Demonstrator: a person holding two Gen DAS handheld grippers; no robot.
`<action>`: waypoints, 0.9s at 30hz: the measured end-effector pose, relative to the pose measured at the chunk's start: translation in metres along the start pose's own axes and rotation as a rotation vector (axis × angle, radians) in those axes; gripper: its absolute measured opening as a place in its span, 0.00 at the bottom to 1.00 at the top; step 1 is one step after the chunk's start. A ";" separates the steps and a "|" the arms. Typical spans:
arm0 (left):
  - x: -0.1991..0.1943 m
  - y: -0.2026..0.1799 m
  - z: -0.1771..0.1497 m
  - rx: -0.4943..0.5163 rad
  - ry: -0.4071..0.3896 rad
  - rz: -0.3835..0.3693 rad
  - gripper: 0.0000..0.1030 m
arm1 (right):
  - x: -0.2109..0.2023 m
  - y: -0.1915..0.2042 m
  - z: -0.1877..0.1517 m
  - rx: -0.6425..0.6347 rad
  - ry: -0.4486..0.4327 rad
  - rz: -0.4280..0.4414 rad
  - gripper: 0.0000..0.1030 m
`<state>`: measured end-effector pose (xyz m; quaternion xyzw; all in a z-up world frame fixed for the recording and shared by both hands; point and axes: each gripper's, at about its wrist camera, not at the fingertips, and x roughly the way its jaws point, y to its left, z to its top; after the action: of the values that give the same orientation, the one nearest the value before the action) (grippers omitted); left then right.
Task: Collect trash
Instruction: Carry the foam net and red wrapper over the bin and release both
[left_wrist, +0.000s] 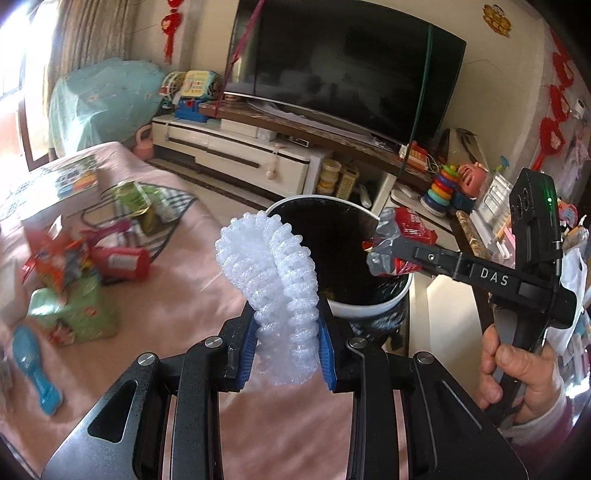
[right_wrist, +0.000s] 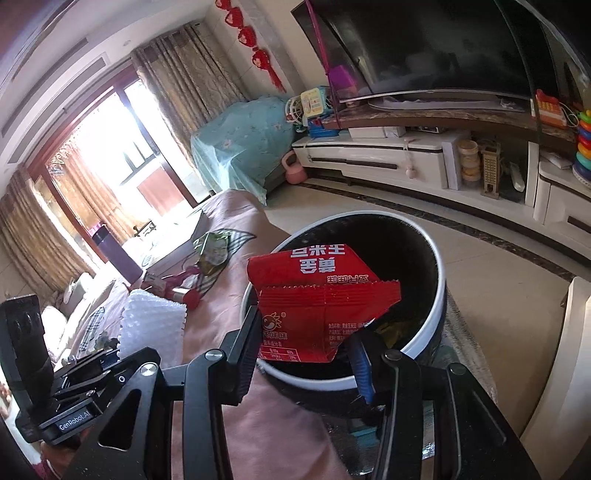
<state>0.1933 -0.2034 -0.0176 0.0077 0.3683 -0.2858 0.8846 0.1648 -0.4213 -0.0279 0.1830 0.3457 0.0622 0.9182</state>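
L gripper (left_wrist: 288, 350) pinches white foam net (left_wrist: 273, 280) just near side of white-rimmed bin (left_wrist: 369, 314), beside pink-covered table (left_wrist: 177, 266). R gripper (right_wrist: 306, 354) clamps red snack wrapper (right_wrist: 317, 299) over bin's dark opening, w/ more wrappers (left_wrist: 70, 288) left on table.

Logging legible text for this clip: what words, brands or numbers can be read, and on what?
"DAS": on a finger of the right gripper, left wrist view.
"GenRobot.AI": on the left gripper body, right wrist view.
Large white Chinese characters, upside down: on the red snack packet; its small print is too small to read.
Box and wrappers on the pink cloth: blurred, unreadable.
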 end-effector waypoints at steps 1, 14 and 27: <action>0.002 -0.003 0.001 0.002 0.001 -0.004 0.26 | 0.001 -0.002 0.002 0.002 0.001 -0.001 0.44; 0.045 -0.022 0.027 0.033 0.063 -0.051 0.27 | 0.013 -0.018 0.019 -0.006 0.046 -0.032 0.45; 0.075 -0.028 0.038 0.049 0.108 -0.050 0.61 | 0.028 -0.033 0.034 0.013 0.097 -0.028 0.62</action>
<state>0.2459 -0.2724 -0.0335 0.0357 0.4083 -0.3161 0.8556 0.2082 -0.4554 -0.0339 0.1807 0.3929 0.0560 0.8999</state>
